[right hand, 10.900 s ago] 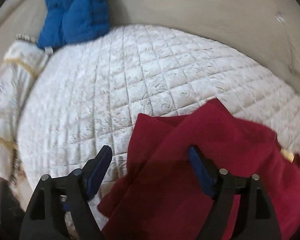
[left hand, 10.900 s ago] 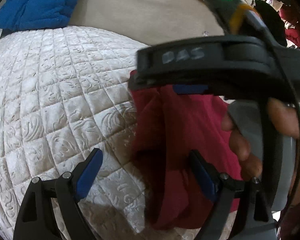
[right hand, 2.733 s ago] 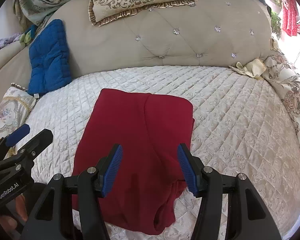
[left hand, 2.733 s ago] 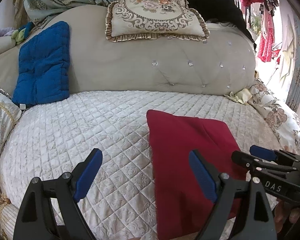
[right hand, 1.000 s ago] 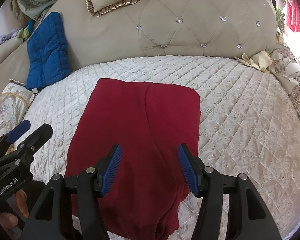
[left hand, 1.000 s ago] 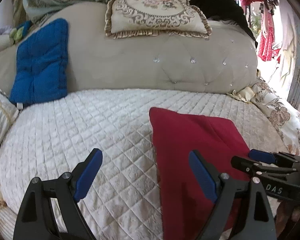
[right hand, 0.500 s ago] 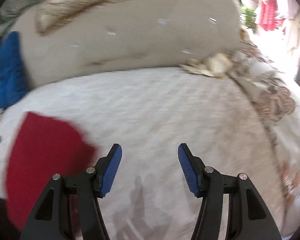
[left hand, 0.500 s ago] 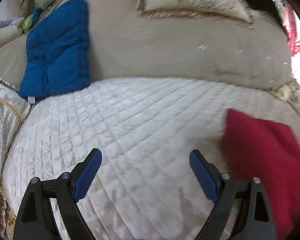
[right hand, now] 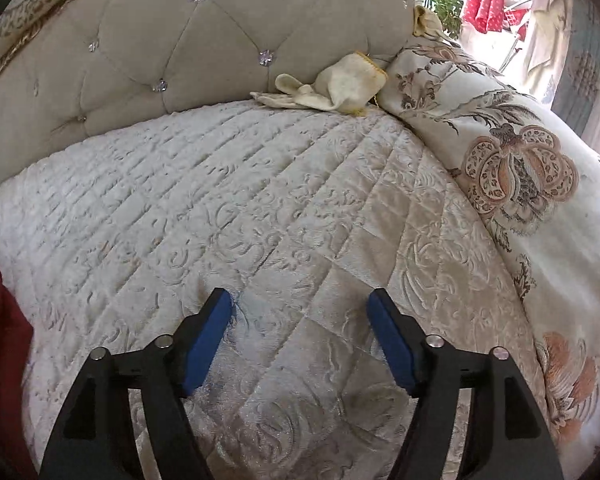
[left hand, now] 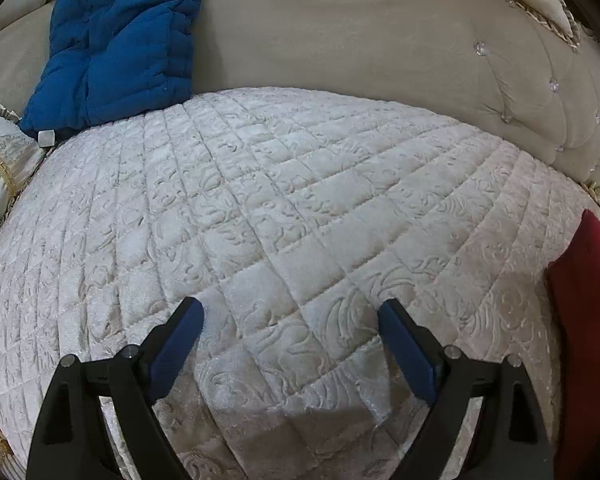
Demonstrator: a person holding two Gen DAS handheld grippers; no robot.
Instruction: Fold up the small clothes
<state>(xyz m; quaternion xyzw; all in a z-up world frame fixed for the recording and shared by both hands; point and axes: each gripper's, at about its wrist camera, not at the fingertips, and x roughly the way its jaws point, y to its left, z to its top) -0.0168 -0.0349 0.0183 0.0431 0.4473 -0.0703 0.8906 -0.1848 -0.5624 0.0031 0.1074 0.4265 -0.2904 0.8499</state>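
The folded dark red garment (left hand: pixel 588 320) lies on the quilted cream bedspread (left hand: pixel 260 200), at the far right edge of the left wrist view. In the right wrist view it shows only as a red strip (right hand: pixel 0 352) at the far left edge. My left gripper (left hand: pixel 290 344) is open and empty over bare quilt, to the left of the garment. My right gripper (right hand: pixel 300 336) is open and empty over bare quilt (right hand: pixel 260 200), to the right of the garment. Most of the garment is out of both views.
A blue cushion (left hand: pixel 116 40) leans on the beige tufted headboard (left hand: pixel 360 40) at the back left. A cream cloth (right hand: pixel 332 88) lies by the headboard (right hand: pixel 180 40). A floral pillow (right hand: pixel 520 168) fills the right side. A patterned pillow (left hand: pixel 0 160) sits at the left edge.
Both grippers have swung apart, the left one leftward and the right one rightward. The red garment has slid from the middle to the edge of each view. Both stay open.
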